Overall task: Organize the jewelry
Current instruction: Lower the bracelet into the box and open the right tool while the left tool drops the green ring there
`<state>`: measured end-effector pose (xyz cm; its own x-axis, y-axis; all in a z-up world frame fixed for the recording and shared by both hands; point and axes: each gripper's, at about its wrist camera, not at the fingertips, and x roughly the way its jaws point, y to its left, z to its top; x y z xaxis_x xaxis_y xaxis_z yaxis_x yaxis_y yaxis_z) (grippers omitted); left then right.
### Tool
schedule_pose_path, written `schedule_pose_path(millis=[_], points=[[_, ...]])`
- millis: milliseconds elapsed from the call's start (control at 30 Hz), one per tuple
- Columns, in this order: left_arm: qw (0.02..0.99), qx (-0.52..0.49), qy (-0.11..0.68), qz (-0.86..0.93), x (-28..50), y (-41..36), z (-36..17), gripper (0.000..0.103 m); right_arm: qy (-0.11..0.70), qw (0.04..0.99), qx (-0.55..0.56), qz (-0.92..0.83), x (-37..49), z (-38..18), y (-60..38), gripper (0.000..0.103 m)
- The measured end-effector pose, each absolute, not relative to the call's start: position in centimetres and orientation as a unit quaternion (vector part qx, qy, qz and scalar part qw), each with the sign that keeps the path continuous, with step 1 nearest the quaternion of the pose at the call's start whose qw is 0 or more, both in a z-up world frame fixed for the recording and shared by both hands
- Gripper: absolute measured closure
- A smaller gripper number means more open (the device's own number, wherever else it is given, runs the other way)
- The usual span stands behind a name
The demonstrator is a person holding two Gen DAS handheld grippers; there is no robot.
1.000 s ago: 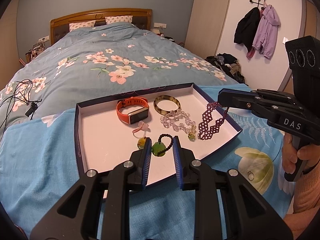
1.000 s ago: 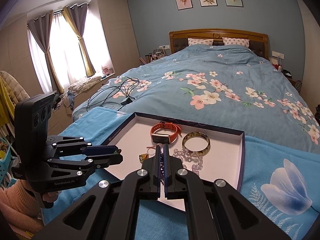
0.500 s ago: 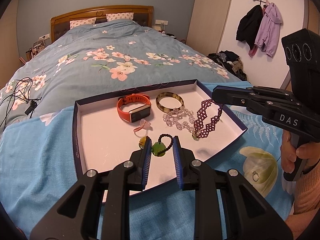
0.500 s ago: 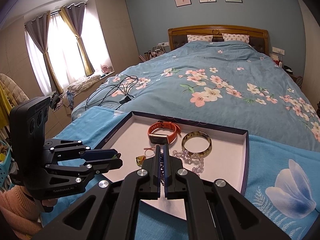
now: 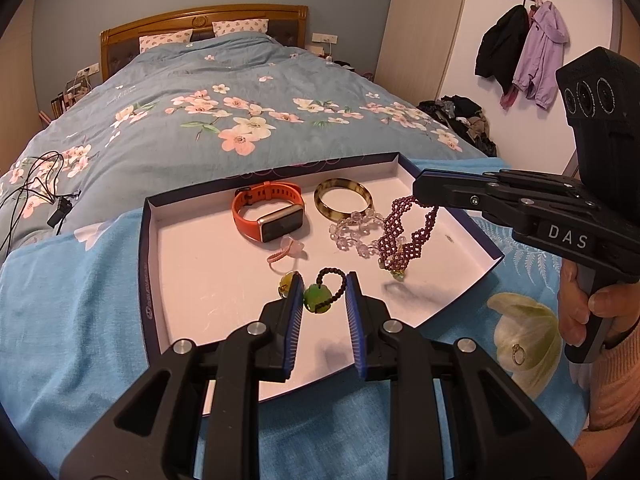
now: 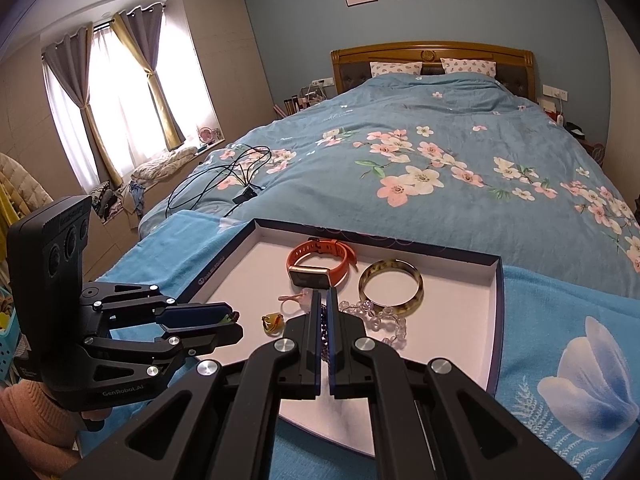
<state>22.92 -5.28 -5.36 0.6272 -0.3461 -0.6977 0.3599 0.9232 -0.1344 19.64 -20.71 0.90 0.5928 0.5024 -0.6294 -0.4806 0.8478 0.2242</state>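
Your right gripper (image 5: 420, 196) is clamped tight on one end of the purple beaded bracelet (image 5: 404, 236). The bracelet hangs from the jaws as a long woven band, its long axis running from the pinched far end steeply down and toward you. Its lower end reaches the floor of the white-lined tray (image 5: 192, 264), beside the clear crystal bead bracelet (image 5: 356, 232) on its left. In your right wrist view only a sliver of purple beads (image 6: 323, 336) shows in the slit between the closed jaws.

Your left gripper (image 5: 322, 300) stands at a narrow gap with the green pendant on a black bead loop (image 5: 320, 296) between its blue pads (image 5: 290, 320). The pendant touches the left pad, the loop reaches the right one, and whether they truly squeeze it I cannot tell. The loop points away from you into the tray.

Farther in the tray lie the orange smartwatch (image 5: 268, 212) at the left and the amber bangle (image 5: 343, 201) to its right. A pink ring (image 5: 286, 250) and a yellow-green ring (image 5: 286, 282) sit nearer you. A gold ring (image 5: 519, 354) lies outside the tray on the blue towel (image 5: 60, 320), at your near right.
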Motion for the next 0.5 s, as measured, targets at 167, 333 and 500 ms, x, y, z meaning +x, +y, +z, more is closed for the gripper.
schedule_pose_path(millis=[167,333,500], points=[[0.9,0.01,0.392,-0.19,23.6,-5.5,-5.8,0.081,0.363,0.89,0.02,0.274,20.1,0.6,-20.7,0.102],[0.898,0.011,0.398,-0.189,24.2,-5.8,-6.2,0.081,0.365,0.89,0.024,0.272,20.5,0.4,-20.7,0.102],[0.894,0.012,0.408,-0.188,24.8,-6.2,-6.8,0.081,0.372,0.889,0.034,0.266,21.3,-0.1,-20.9,0.102]])
